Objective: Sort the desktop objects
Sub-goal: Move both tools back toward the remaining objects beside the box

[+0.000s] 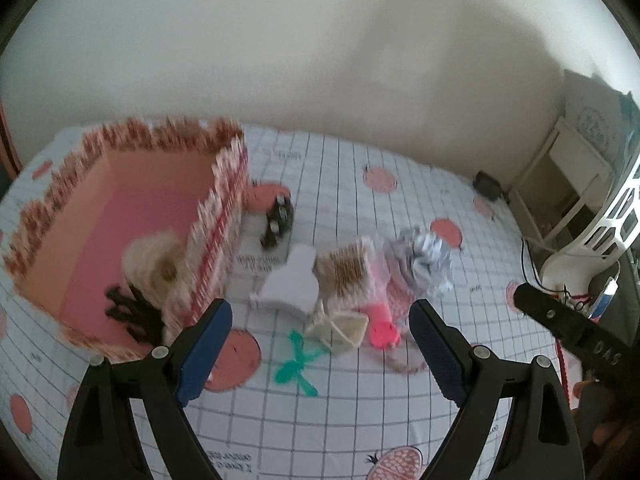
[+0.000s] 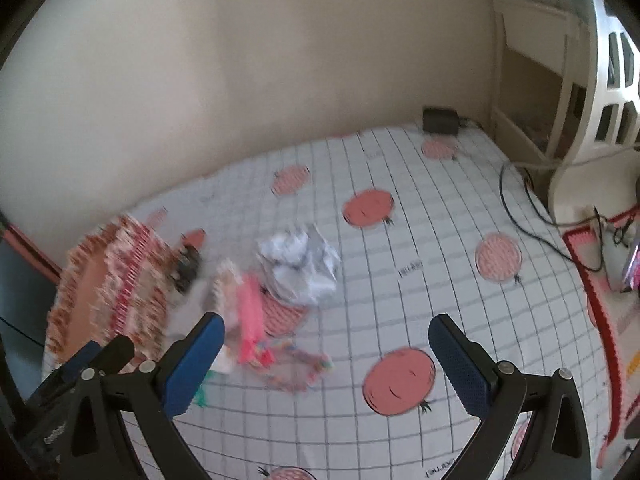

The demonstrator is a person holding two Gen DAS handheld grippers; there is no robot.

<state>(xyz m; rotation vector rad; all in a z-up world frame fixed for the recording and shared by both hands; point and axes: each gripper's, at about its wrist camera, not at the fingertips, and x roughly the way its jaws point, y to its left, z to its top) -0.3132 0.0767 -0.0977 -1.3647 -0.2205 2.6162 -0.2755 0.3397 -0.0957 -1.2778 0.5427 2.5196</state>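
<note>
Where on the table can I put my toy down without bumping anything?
Bare cloth lies between the crumpled paper and the black box by the wall. It is crowded beside the pink box, around the pink comb and green clip.

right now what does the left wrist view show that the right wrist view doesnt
Only the left wrist view shows the inside of the pink box, with a twine roll and a dark clip, plus the white block on the cloth. Only the right wrist view shows the red-edged mat at the far right. Both show the crumpled paper, pink comb, black adapter and open grippers.
</note>
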